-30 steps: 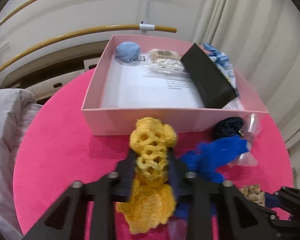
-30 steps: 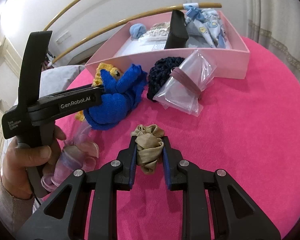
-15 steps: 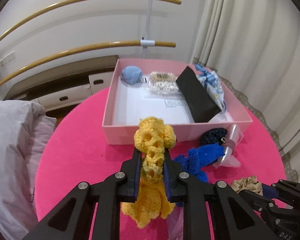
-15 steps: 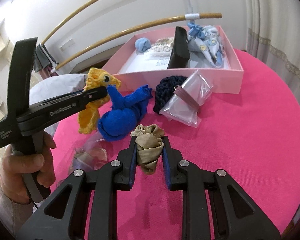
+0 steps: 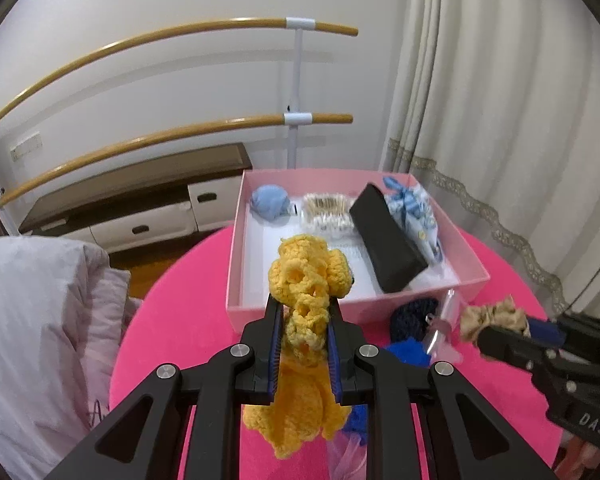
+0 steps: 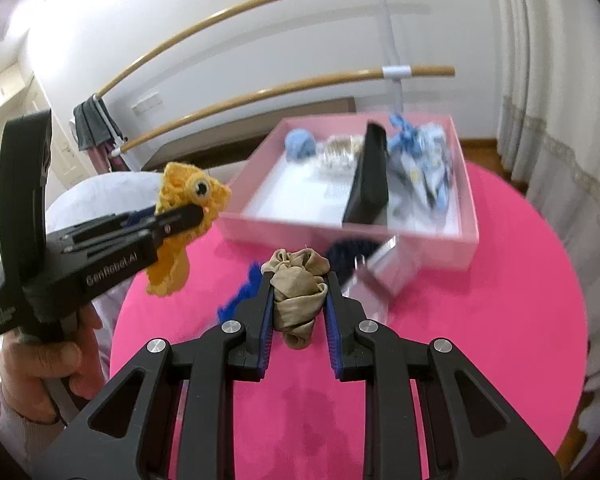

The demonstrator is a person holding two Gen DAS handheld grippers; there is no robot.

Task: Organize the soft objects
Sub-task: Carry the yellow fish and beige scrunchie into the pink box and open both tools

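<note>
My left gripper (image 5: 303, 307) is shut on a yellow crochet toy (image 5: 305, 280) and holds it in the air in front of the pink box (image 5: 300, 309). The toy also shows in the right wrist view (image 6: 180, 216). My right gripper (image 6: 298, 280) is shut on a beige scrunchie (image 6: 298, 284), lifted above the pink table; the scrunchie also shows in the left wrist view (image 5: 494, 318). A blue knit piece (image 6: 240, 292), a dark navy crochet piece (image 5: 412, 316) and a clear plastic bag (image 6: 384, 276) lie in front of the box.
The box holds a light blue ball (image 5: 269, 202), a packet of cotton swabs (image 5: 328, 212), a black case (image 5: 386, 240) and blue patterned cloth (image 5: 416, 216). The round pink table (image 6: 480, 320) stands by curtains (image 5: 500, 100), wooden rails (image 5: 180, 132) and a grey quilt (image 5: 40, 320).
Both grippers have risen with their loads. The yellow toy and the beige scrunchie have left the table and the box looks further below.
</note>
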